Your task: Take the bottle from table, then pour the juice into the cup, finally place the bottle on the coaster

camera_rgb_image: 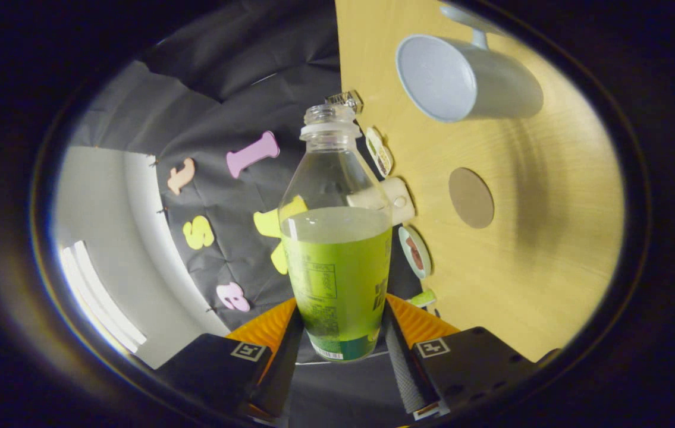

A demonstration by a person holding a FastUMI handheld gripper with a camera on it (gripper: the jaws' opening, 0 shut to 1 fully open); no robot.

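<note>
Between hand-held gripper (337, 333) fingers: bottle (337, 249)

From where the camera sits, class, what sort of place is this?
Probably a staged test booth: black cloth wall, pale wooden table with white mug, round brown coaster; fingers clamp a clear uncapped juice bottle.

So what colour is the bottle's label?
Green, on the bottle held between the jaws, in the gripper view.
</note>
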